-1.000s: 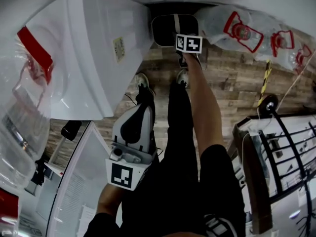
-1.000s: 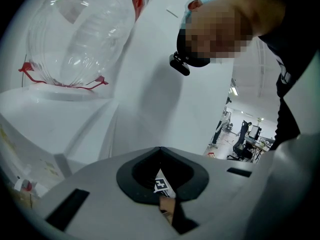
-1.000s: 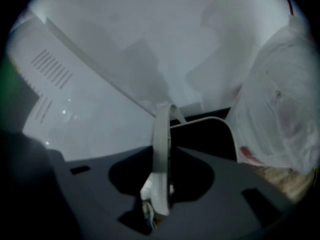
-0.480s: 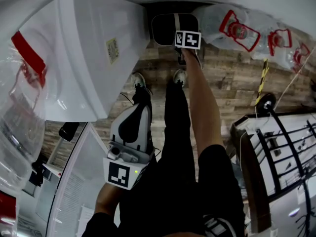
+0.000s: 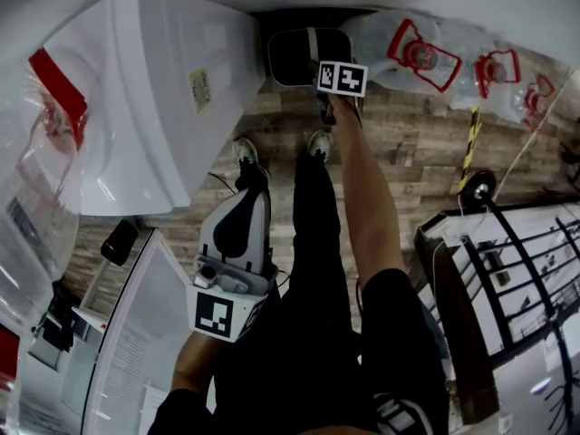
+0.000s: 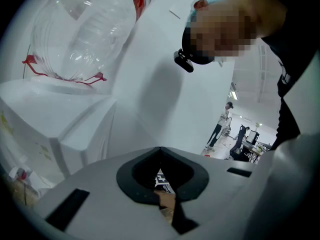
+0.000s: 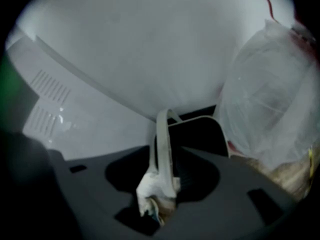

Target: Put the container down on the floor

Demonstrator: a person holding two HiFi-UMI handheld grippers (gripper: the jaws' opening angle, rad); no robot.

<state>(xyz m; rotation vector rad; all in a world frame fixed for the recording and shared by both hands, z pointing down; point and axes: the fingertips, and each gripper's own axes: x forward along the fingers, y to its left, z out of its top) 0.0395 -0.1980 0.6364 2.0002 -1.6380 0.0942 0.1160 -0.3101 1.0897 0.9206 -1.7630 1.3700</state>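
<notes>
The container [image 5: 292, 58] is a black bucket with a white rim and a white handle. It stands on the wood floor [image 5: 417, 152] at the top of the head view, against a white wall. My right gripper [image 5: 326, 98] reaches down to it under its marker cube [image 5: 342, 78]. In the right gripper view the white handle [image 7: 163, 144] stands upright between the jaws of my right gripper [image 7: 161, 184], which have just been opening. My left gripper [image 5: 246, 178] hangs by the person's leg and holds nothing. Its own housing hides the jaws of my left gripper [image 6: 162, 194].
A big white appliance [image 5: 154, 107] fills the left. Clear water jugs with red handles [image 5: 426, 53] lie right of the container. A dark wire rack [image 5: 507, 279] stands at right, beside a yellow-black striped pole [image 5: 472, 134]. The person's shoes [image 5: 317, 143] are just behind the bucket.
My right gripper's cube has shifted a little to the right of the container, which stays on the floor. The left gripper has kept its place.
</notes>
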